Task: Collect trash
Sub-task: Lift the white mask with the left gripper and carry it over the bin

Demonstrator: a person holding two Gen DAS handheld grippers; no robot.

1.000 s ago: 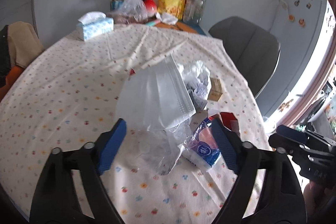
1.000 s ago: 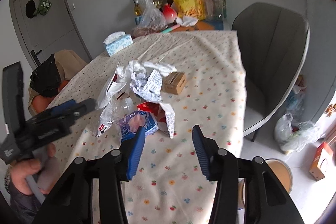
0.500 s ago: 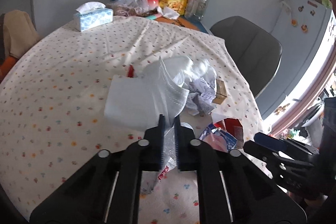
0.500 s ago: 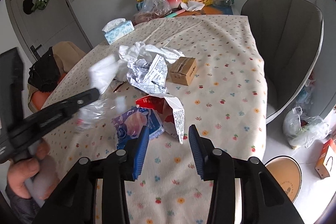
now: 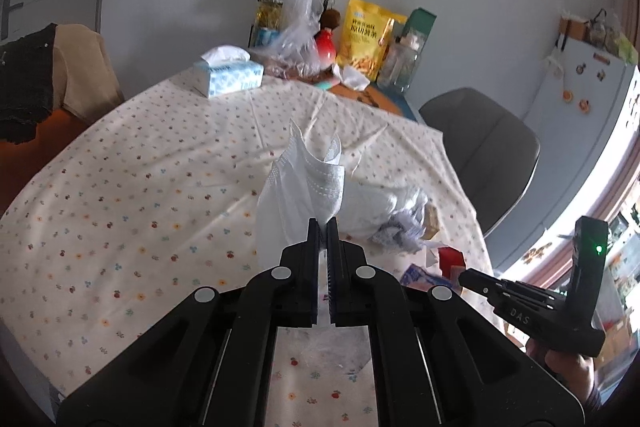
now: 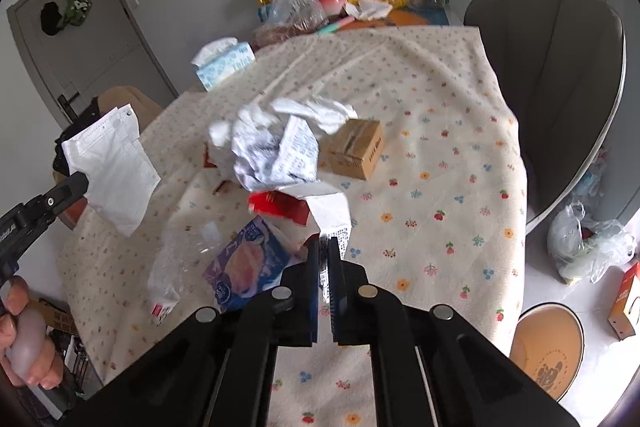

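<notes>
My left gripper is shut on a white face mask and holds it up above the table; the mask also shows in the right wrist view, hanging from the left gripper. My right gripper is shut on the white flap of a torn red carton. Around it lie crumpled printed paper, a small cardboard box, a blue snack wrapper and clear plastic.
The flowered tablecloth covers a round table. A tissue box, plastic bag, snack bag and bottles stand at the far edge. A grey chair stands to the right. A round bin and a bag sit on the floor.
My left gripper shut on the face mask and lifted it off the pile. My right gripper moved in and shut on the red carton's flap.
</notes>
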